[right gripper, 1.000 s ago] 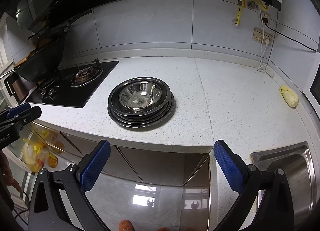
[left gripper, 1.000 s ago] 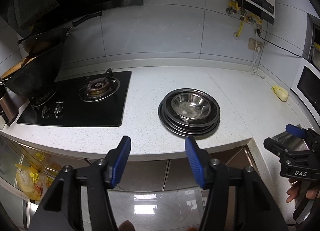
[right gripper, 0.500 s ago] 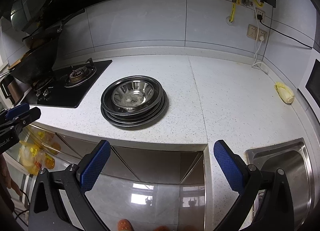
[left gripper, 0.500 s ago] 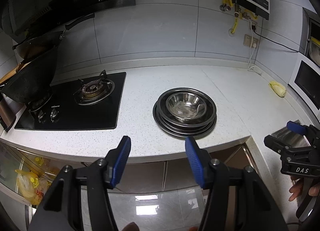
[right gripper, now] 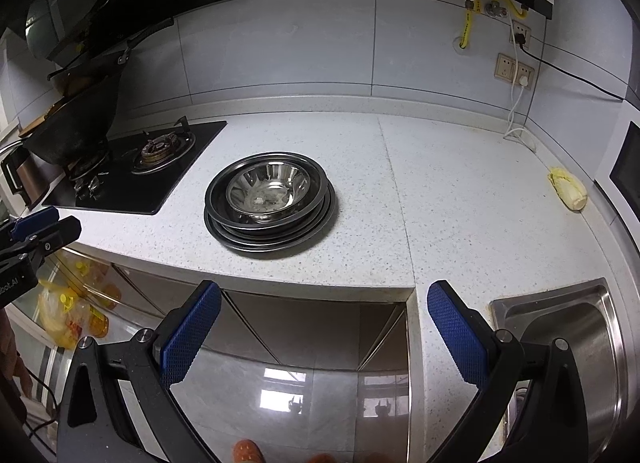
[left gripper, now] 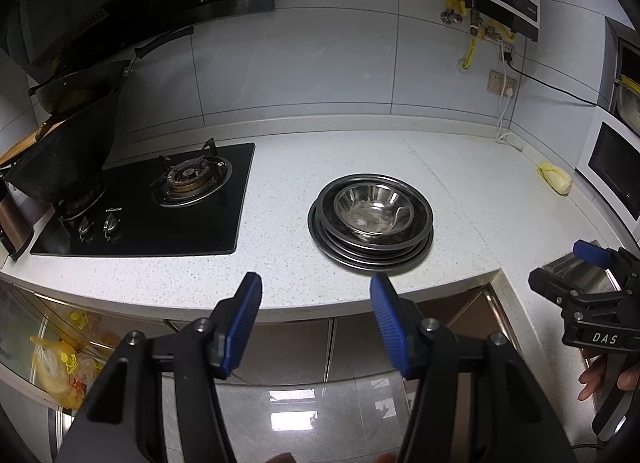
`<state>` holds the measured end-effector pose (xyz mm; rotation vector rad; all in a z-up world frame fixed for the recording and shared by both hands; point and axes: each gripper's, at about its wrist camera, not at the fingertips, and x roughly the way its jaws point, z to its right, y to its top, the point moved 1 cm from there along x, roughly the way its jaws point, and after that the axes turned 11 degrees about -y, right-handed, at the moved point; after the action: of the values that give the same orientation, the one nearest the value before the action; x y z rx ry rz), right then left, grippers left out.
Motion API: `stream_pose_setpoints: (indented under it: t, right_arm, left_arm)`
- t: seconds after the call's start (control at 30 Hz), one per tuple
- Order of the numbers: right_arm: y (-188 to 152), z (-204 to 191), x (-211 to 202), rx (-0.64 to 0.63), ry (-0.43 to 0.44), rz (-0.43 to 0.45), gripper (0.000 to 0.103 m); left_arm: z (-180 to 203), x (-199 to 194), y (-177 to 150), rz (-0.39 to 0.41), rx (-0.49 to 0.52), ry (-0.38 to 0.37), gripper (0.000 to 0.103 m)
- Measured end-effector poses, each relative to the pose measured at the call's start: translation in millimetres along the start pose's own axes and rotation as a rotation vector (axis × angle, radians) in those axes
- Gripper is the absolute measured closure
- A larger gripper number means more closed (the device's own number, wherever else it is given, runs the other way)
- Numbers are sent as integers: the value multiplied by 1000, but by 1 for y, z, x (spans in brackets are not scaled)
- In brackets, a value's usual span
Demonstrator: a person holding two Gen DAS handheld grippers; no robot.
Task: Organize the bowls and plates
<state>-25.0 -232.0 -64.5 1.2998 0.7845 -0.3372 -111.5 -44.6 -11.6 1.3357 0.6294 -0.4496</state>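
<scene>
A stack of steel plates sits on the white speckled counter, with a shiny steel bowl nested on top. My left gripper is open and empty, held off the counter's front edge, just left of the stack. My right gripper is open wide and empty, also off the front edge, right of the stack. Each gripper shows at the edge of the other's view.
A black gas hob with a wok lies left of the stack. A steel sink is at the right front. A yellow vegetable lies far right. Cabinets and glossy floor are below.
Both grippers have shifted slightly: the stack sits a bit further left and higher in both views. Both grippers stay open and empty.
</scene>
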Motion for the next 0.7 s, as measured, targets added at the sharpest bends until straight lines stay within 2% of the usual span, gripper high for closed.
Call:
stream_pose_setpoints:
  t: [0.23,0.47,0.7]
  right_arm:
    - [2,-1,-6,-8,9,32,2]
    - [9,8,-21,11,-6,108,2]
    - [13,10,-30,15,-16,138,2]
  left_arm:
    - [-2,-6,1,23,-14,19,48]
    - [-1,-12,5,48,-18,28,48]
    - [1,-20,8,80,-17,9,48]
